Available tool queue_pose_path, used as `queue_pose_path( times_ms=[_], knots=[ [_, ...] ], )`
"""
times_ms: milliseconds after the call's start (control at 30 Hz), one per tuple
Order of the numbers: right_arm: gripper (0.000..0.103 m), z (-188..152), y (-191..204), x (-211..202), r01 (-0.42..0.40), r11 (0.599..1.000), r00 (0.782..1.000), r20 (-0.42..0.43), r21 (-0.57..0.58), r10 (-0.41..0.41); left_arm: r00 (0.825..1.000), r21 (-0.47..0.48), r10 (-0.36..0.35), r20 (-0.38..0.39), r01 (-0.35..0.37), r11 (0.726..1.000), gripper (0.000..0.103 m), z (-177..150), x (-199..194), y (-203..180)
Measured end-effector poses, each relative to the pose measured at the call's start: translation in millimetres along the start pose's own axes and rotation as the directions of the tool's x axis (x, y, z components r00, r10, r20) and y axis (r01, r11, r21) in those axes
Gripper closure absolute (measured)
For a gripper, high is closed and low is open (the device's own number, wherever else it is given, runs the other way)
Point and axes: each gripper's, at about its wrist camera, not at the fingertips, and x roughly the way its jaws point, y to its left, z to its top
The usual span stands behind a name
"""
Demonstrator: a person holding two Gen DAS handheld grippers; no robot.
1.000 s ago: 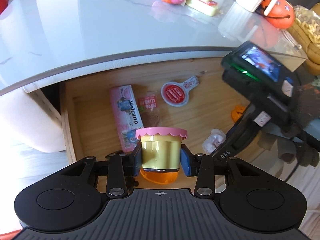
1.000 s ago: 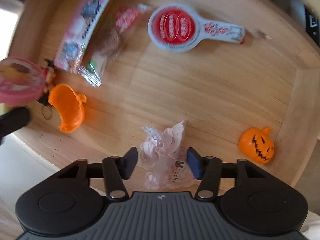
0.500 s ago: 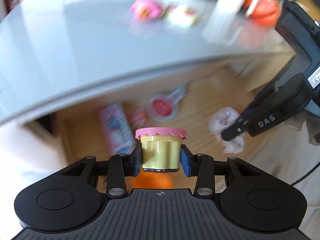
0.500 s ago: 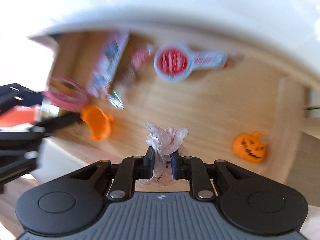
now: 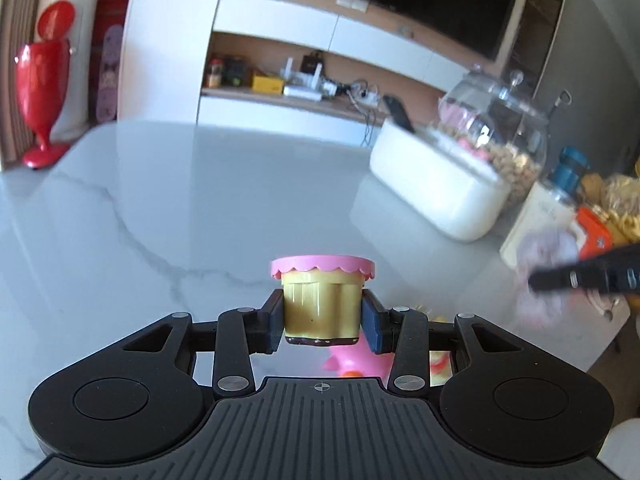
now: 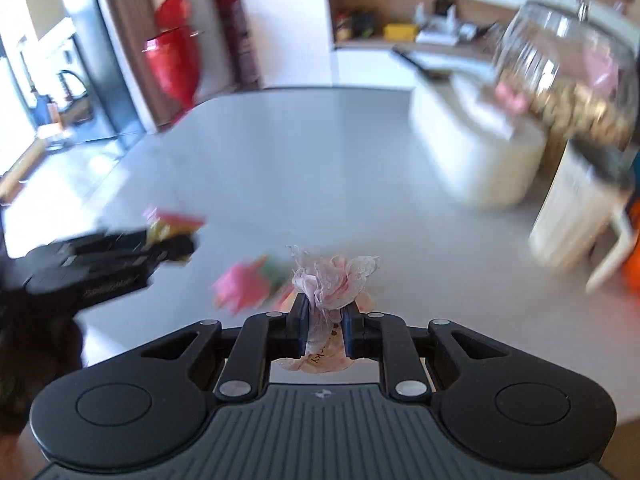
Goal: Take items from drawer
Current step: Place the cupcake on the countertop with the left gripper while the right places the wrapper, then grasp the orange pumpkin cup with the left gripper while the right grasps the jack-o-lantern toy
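Between the left tongs (image 5: 322,316), a yellow cup (image 5: 322,308) with a scalloped pink lid sits upright, pads pressed on both sides, the same grip as a second ago. Between the right tongs (image 6: 324,328), a crumpled pink bag (image 6: 330,280) is pinched at its gathered neck; these jaws have just been closing, from standing open around the bag as it lay in the drawer to clamped tight on it now.

Outward, the surroundings have changed completely. A second ago both cameras looked down into the wooden drawer, with the cup just above its floor and the bag lying on it. Now neither view shows the drawer at all: both look across the grey marble bench (image 5: 200,208), so both items have come up out of the drawer and hang over the benchtop. Just below the cup, a pink toy (image 5: 356,364) lies on the bench, blurred in the right view beside the bag. The right tongs and the bag show as a smear at the right edge of the left view, and the left tongs as a dark streak on the left of the right view. Farther off stand a white box (image 5: 436,192) and a glass jar (image 5: 500,132).

For the task, this likely means two more items are out and only need setting down on the bench near the toy.
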Motion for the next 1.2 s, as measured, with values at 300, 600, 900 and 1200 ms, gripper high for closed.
queue_pose_path(
  times_ms=[300,600,900,1200],
  knots=[
    [0.064,9.6,-25.5,99.2,0.029,0.995,0.994,-0.103,0.098,-0.019,0.991,0.173,0.107,-0.084,-0.092,0.981,0.057,-19.5,12.5,4.1],
    [0.053,-2.7,-29.8,62.7,0.042,0.995,0.999,-0.004,0.094,-0.042,0.989,0.167,0.132,-0.06,-0.12,0.979,0.058,-14.8,6.4,0.9],
    [0.037,-48.4,-46.4,-4.6,-0.022,0.995,0.996,0.089,0.098,0.013,1.0,0.187,0.004,-0.031,0.001,0.982,0.059,-22.0,-65.7,10.3],
    [0.037,-148.7,-44.2,13.2,-0.104,0.993,0.991,-0.079,0.063,0.109,0.917,0.436,0.08,-0.39,0.108,0.894,0.059,-108.2,-45.2,-33.3]
  ],
)
